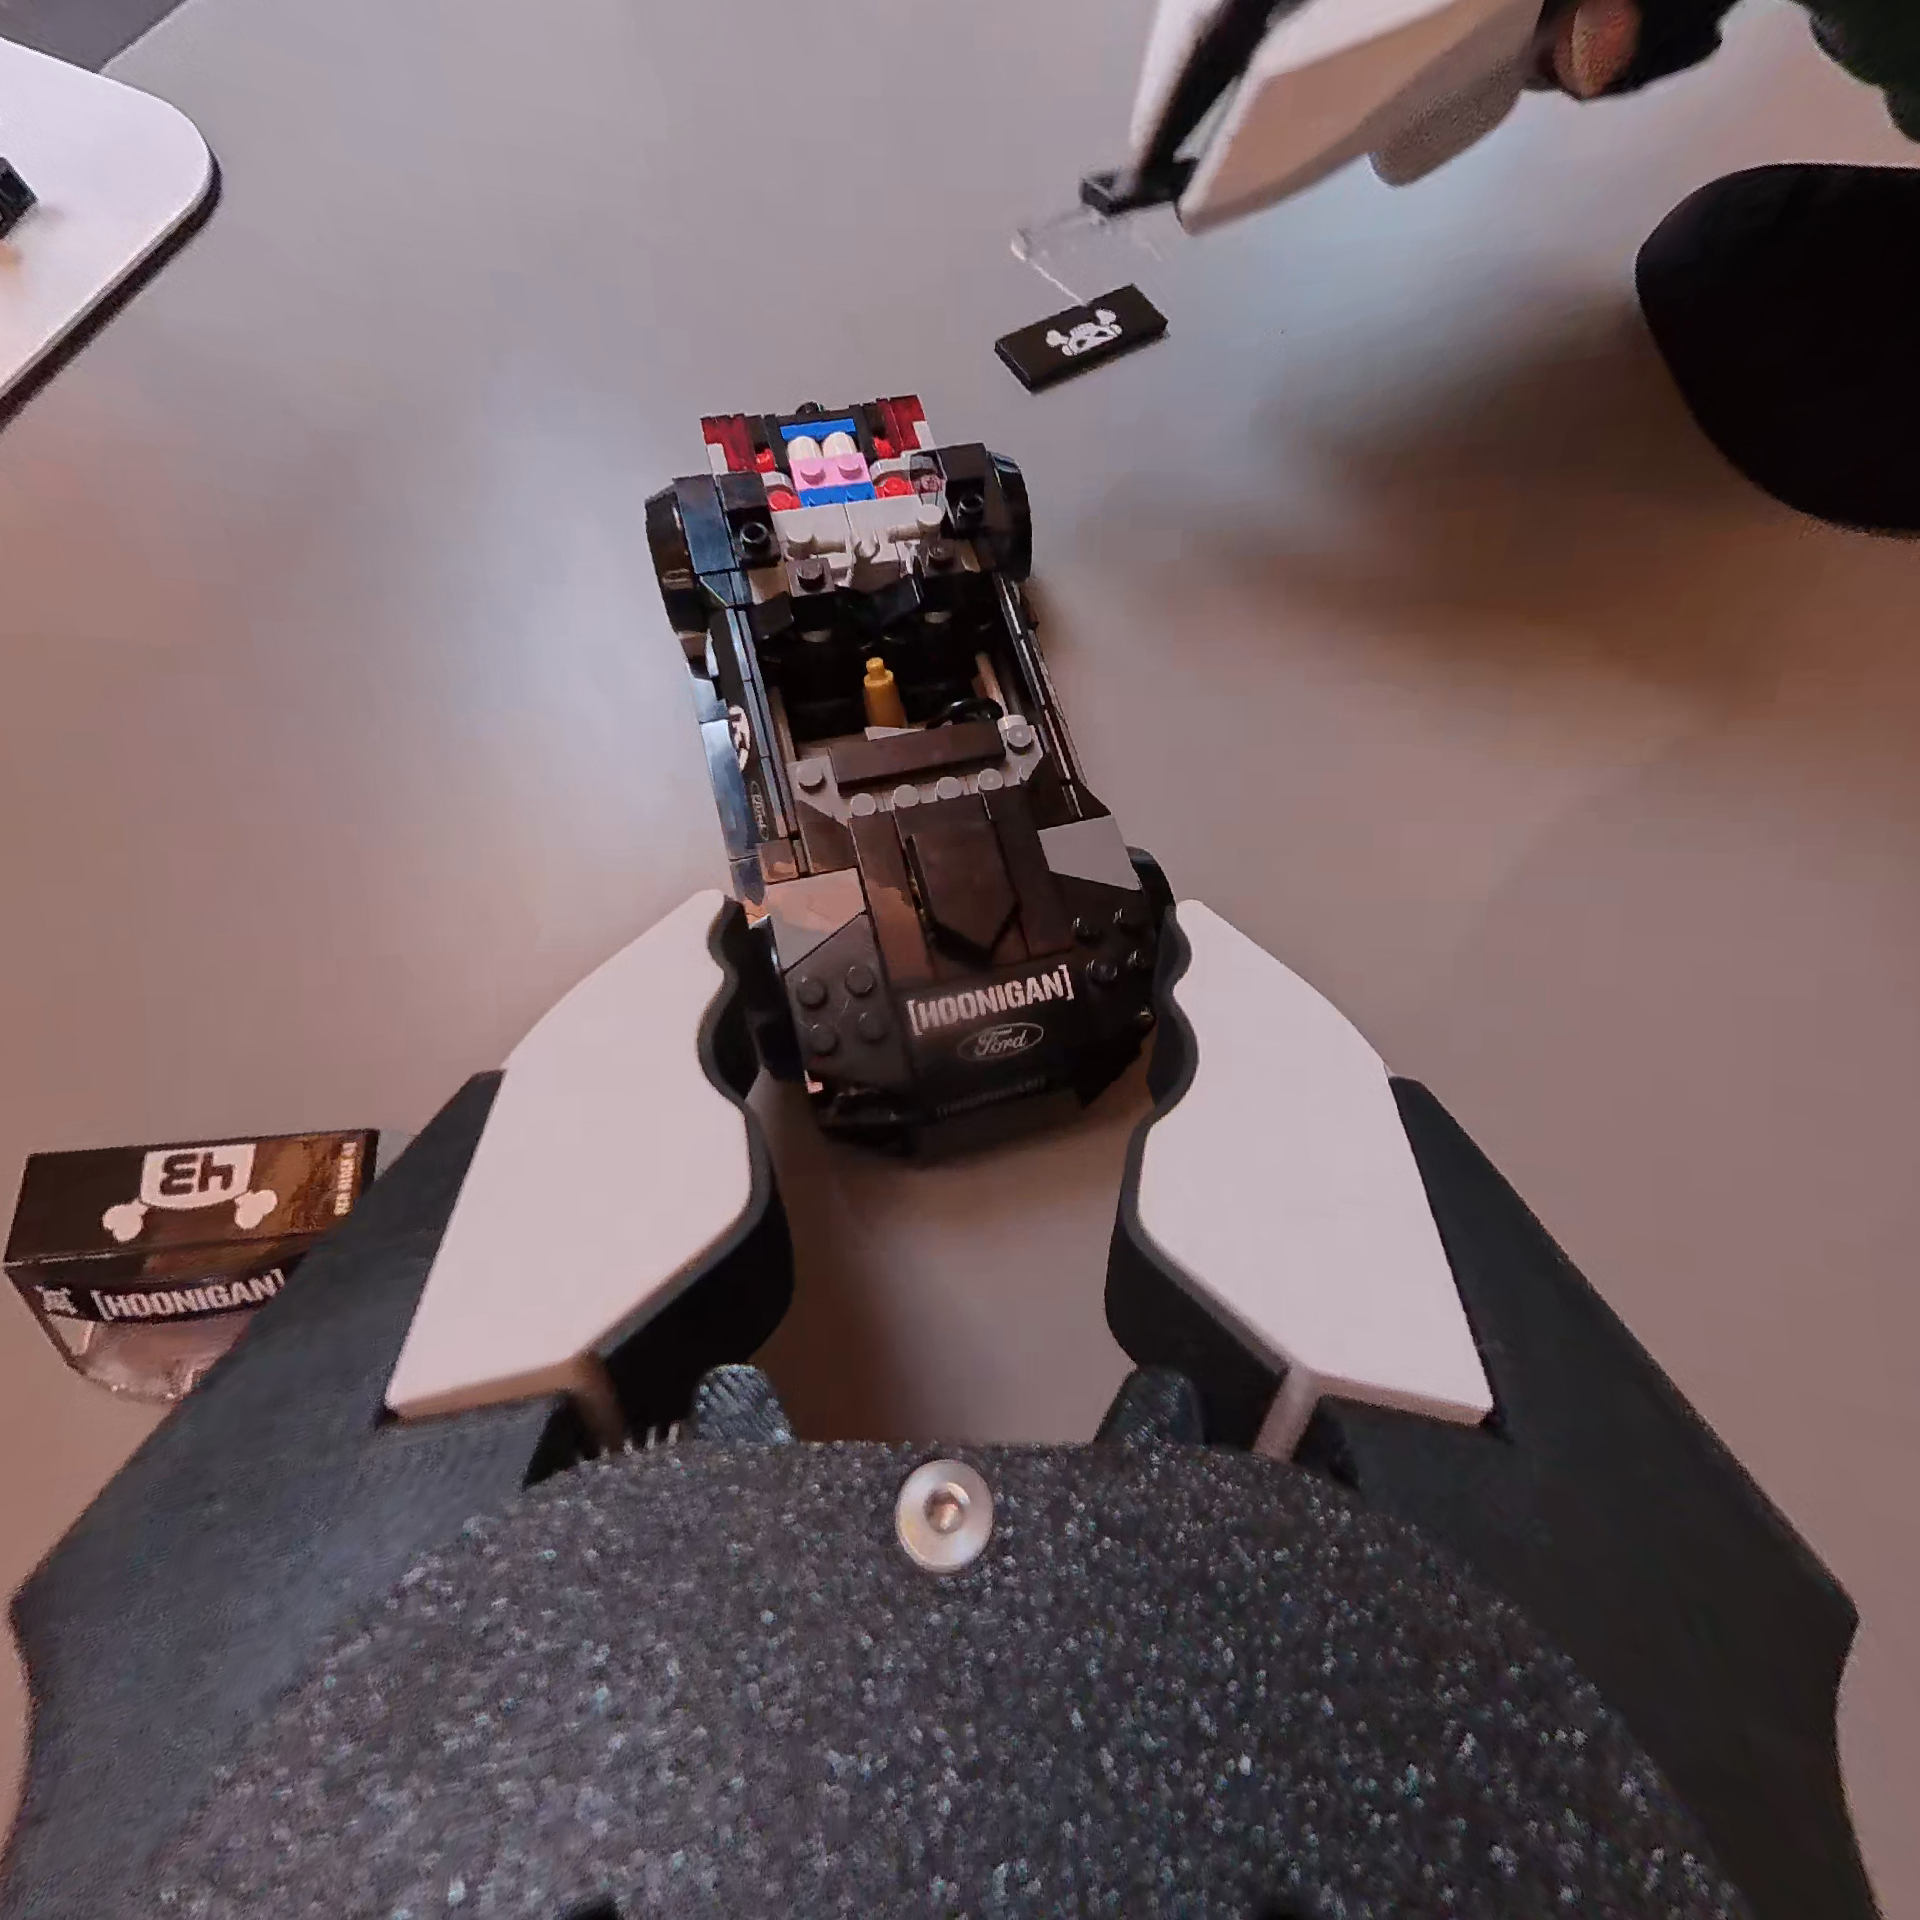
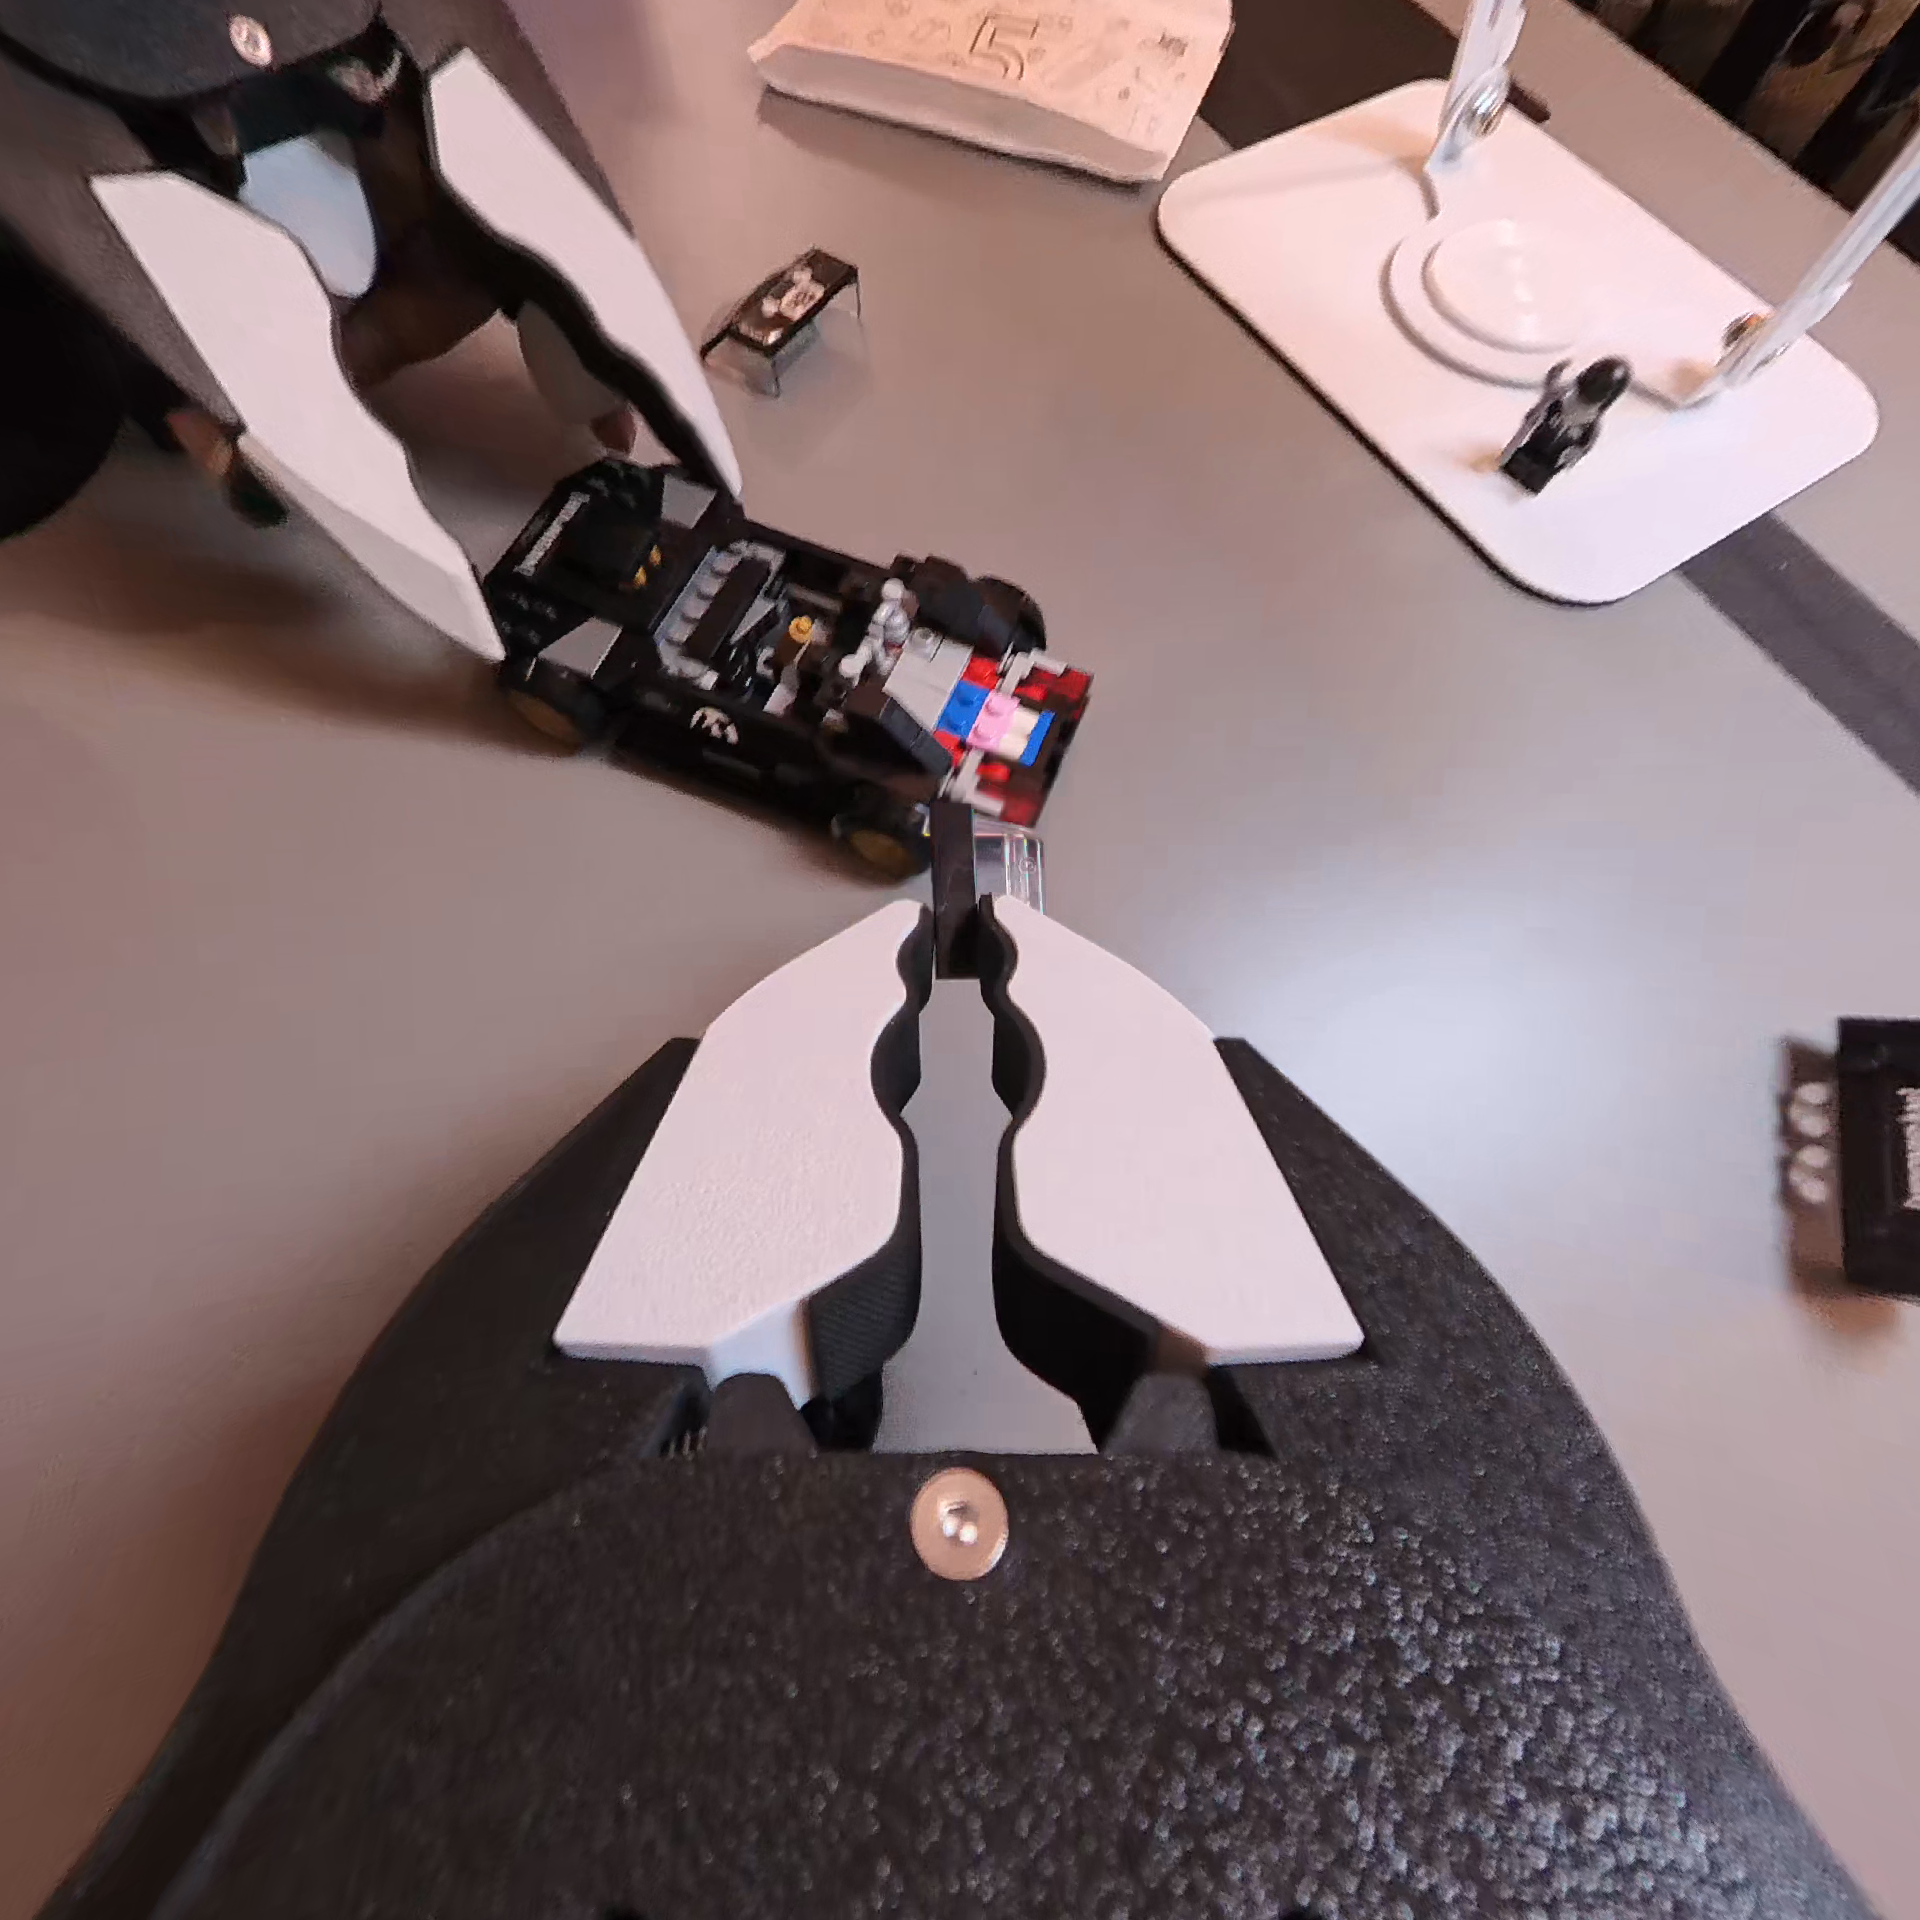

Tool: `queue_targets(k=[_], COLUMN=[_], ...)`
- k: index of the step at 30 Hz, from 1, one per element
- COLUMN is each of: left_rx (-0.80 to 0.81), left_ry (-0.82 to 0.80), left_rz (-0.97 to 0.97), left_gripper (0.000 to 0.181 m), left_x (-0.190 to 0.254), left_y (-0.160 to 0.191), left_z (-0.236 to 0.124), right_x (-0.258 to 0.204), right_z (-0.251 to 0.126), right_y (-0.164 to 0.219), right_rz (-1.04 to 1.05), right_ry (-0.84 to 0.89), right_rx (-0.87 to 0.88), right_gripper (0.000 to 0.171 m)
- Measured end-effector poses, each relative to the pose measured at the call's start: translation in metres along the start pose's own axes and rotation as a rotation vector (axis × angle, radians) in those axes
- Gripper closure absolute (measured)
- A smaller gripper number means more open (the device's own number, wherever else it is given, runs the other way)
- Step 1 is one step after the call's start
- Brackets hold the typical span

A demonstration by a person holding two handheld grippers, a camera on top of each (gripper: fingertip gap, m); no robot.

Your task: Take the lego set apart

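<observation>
A black lego car (image 1: 914, 790) with its roof off stands on the grey table (image 1: 364, 644). My left gripper (image 1: 951, 935) is shut on the car's front end, one finger on each side of the hood. It also shows in the right wrist view (image 2: 608, 561), at the car's (image 2: 769, 665) nose. My right gripper (image 2: 954, 914) is shut on a small black piece (image 2: 951, 883) with a clear panel (image 2: 1013, 862) attached, held just above the table beside the car's rear. In the left wrist view the right gripper (image 1: 1164, 192) holds this clear panel (image 1: 1081, 244) beyond the car.
A black roof piece with a clear part (image 1: 187, 1226) lies left of my left gripper. A black printed tile (image 1: 1081, 338) lies near the car's rear. A white stand base (image 2: 1538, 343) bears a small dark figure (image 2: 1558, 416). A paper booklet (image 2: 987, 73) lies at the back. Across from one pair of fingers to the other is roughly 15 cm. To reach the black printed tile (image 1: 1081, 338) in a straight line is about 7 cm for my right fingers, about 20 cm for my left.
</observation>
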State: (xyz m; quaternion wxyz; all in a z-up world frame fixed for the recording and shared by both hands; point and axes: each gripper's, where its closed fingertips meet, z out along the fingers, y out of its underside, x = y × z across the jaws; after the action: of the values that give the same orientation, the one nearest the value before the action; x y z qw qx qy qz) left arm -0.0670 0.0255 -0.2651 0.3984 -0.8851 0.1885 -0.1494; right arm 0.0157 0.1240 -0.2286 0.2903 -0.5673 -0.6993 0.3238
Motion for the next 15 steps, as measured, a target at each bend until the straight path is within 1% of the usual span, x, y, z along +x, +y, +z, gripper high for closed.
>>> queue_targets(k=[4,8,12,15], left_rx=[0.007,0.062,0.125,0.135], left_ry=[-0.008,-0.019,-0.042,-0.047], left_rz=[-0.009,-0.037,-0.048,-0.038], left_gripper=[0.107,0.107,0.108,0.109], left_x=[0.0,0.0,-0.001,0.002], left_y=[-0.001,-0.009,-0.018,-0.018], left_z=[-0.001,-0.008,-0.015,-0.015], right_x=[-0.01,-0.014,-0.016,-0.025], right_z=[-0.003,-0.005,-0.002,0.0], right_y=[0.013,0.025,0.035,0.036], right_rz=[-0.016,-0.036,-0.132,-0.208], right_ry=[-0.015,0.002,0.06,0.054], right_rx=[-0.033,-0.047,-0.069,-0.075], right_gripper=[0.163,0.163,0.163,0.163])
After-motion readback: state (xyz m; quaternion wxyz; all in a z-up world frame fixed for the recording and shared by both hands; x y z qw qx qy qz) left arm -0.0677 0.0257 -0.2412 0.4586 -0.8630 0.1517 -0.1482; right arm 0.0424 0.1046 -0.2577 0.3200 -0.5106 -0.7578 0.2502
